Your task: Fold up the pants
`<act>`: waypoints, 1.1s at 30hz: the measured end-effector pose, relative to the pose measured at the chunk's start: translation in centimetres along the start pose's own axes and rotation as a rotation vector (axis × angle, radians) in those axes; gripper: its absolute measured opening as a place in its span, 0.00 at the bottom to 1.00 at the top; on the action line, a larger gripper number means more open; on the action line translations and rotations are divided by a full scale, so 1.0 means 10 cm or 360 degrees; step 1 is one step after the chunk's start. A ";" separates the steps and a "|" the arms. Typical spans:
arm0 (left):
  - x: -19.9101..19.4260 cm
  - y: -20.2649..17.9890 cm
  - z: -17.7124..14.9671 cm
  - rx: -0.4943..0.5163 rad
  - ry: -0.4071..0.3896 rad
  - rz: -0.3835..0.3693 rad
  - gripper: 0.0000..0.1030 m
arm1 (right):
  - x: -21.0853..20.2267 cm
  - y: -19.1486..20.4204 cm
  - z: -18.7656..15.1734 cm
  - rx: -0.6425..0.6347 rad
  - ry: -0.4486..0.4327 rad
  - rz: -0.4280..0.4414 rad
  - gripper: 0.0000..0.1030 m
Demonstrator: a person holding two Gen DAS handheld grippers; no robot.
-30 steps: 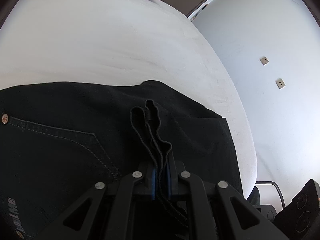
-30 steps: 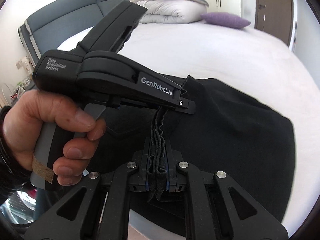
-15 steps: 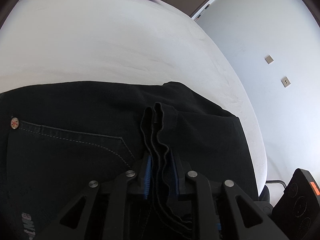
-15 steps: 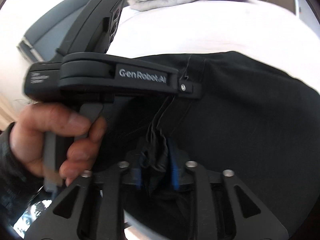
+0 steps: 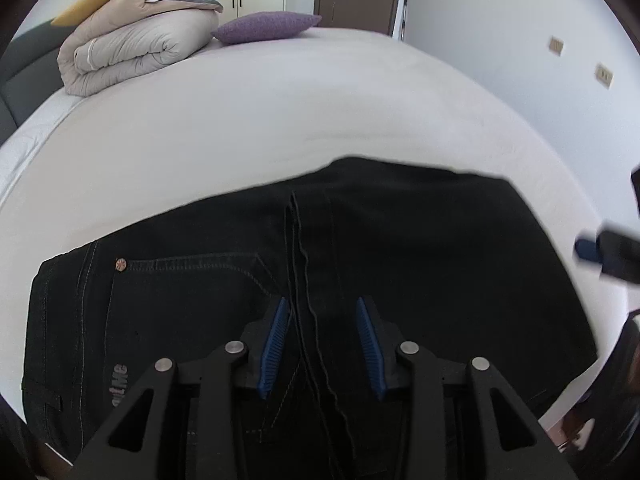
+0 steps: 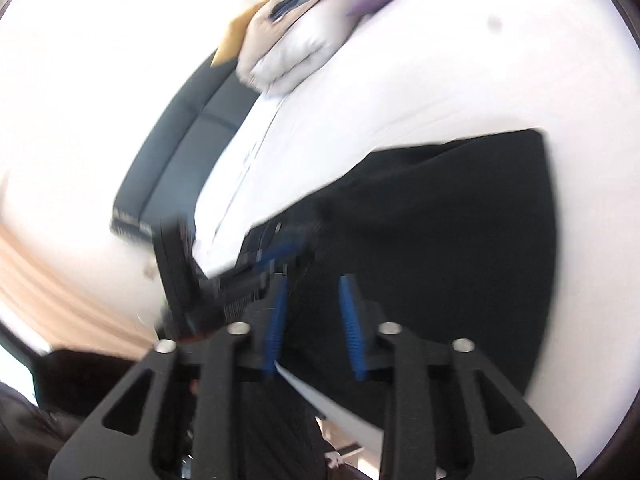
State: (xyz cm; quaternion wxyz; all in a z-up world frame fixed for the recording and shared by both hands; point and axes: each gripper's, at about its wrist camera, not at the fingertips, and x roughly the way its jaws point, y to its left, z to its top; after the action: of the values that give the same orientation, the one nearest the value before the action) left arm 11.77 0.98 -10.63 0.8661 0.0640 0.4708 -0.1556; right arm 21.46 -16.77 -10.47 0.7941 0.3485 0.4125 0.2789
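Pants (image 5: 400,264): one pair, black, lying in a folded stack at the near edge of the bed (image 5: 280,112), waist end with its pocket rivet toward your left, several hem edges stacked up the middle. Judged placed here so the fold rests flat on the mattress with nothing tugging it.

Left claw (image 5: 322,340): one, blue pads spread wide, holding nothing; the stacked hems run loose between the pads without being pinched. You appear to have it open so the cloth can settle.

Right claw (image 6: 314,322): one, also spread apart and empty, hovering over the pants near the bed's near edge. This view is motion-blurred, so whether a pad brushes the fabric cannot be told.

Duvet (image 5: 136,52): one, rolled, at the far left corner of the bed, with folded items on top; count unclear.

Purple pillow (image 5: 266,28): one, beside the duvet at the far edge, well apart from the pants.
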 end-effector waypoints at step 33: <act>0.13 -0.22 -0.28 0.0118 -0.0057 0.0203 0.41 | 0.30 -0.58 -0.83 0.0380 0.0383 0.0064 0.06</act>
State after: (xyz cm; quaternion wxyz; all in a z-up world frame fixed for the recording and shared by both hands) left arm 9.49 -0.67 -13.14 0.8796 0.1231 0.4441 -0.1185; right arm 16.84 -15.45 -19.86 0.6862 0.4129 0.5276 0.2835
